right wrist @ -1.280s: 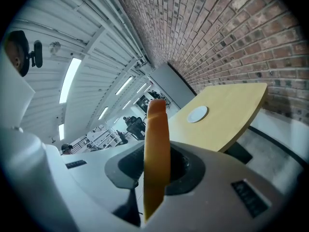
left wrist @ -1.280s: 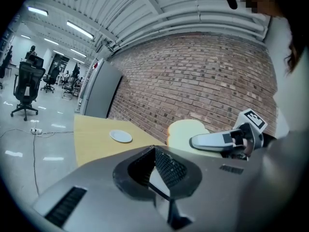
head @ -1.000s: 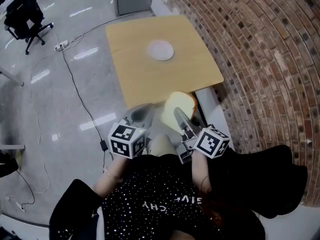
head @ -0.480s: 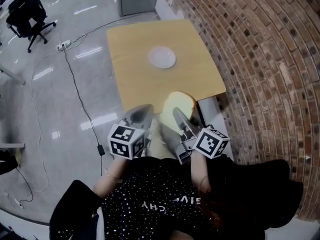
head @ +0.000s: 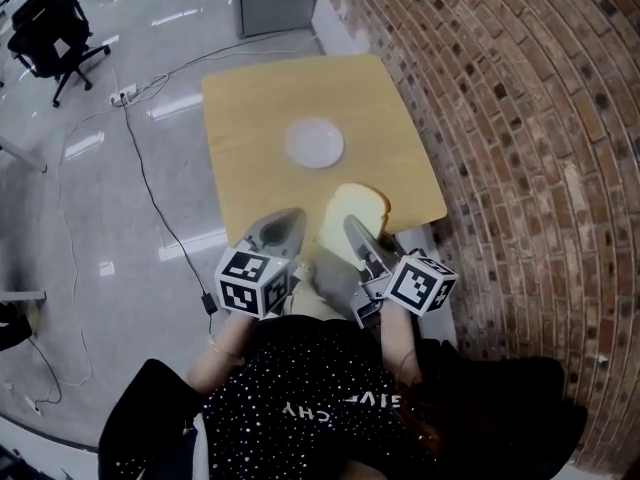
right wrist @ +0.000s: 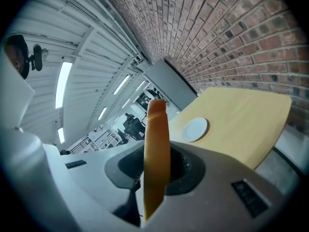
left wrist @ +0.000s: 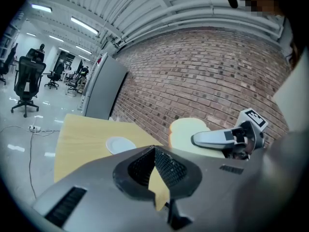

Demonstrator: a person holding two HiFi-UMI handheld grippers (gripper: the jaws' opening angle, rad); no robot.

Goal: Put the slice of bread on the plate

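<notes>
text log | shirt: white letters, upside down, roughly "GIVE" and "CHY"

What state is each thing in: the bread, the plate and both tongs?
bread: gripped on edge, in the air.
plate: empty, on the table.
right tongs: shut on the bread.
left tongs: shut, empty.

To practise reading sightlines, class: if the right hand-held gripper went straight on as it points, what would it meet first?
Probably the wooden table, near the white plate. The right hand-held gripper, shut on the bread slice, tilts slightly down towards it; depth is unclear.
</notes>
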